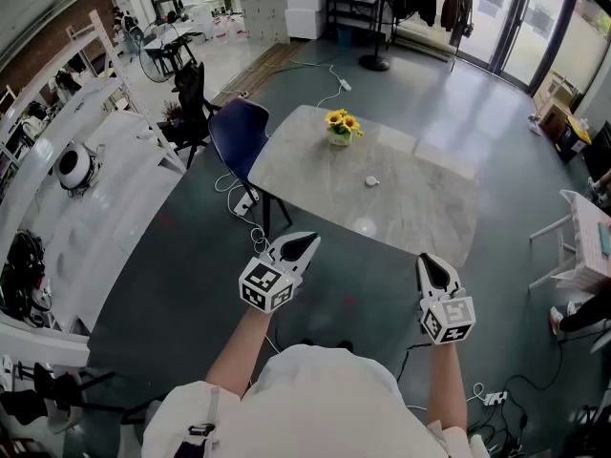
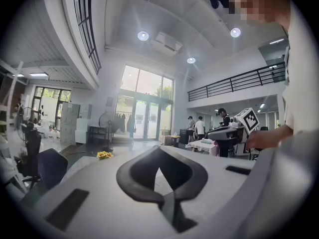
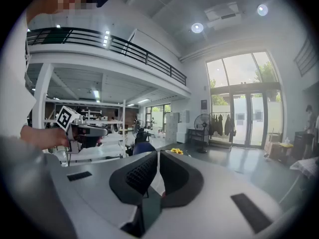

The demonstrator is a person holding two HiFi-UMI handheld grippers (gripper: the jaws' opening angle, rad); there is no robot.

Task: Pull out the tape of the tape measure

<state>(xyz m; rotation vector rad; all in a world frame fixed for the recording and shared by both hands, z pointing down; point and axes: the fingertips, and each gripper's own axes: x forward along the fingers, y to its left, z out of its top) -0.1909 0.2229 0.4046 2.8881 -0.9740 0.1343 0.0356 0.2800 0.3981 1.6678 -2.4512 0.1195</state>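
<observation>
A small round white tape measure (image 1: 371, 181) lies on the pale stone table (image 1: 315, 175), near its middle. Both grippers hang in the air well short of the table's near edge, over the dark floor. My left gripper (image 1: 304, 245) is shut and holds nothing; its jaws meet at the tips (image 2: 159, 153). To its right, my right gripper (image 1: 430, 264) also has its jaws together with nothing between them (image 3: 158, 156). Each gripper view shows the other gripper off to the side. The tape measure does not show in either gripper view.
A vase of sunflowers (image 1: 341, 127) stands at the table's far side. A blue chair (image 1: 239, 136) sits at the table's left end, a white chair (image 1: 571, 229) off to the right. Cables trail on the floor (image 1: 250, 227). A standing fan (image 1: 373, 12) is far behind.
</observation>
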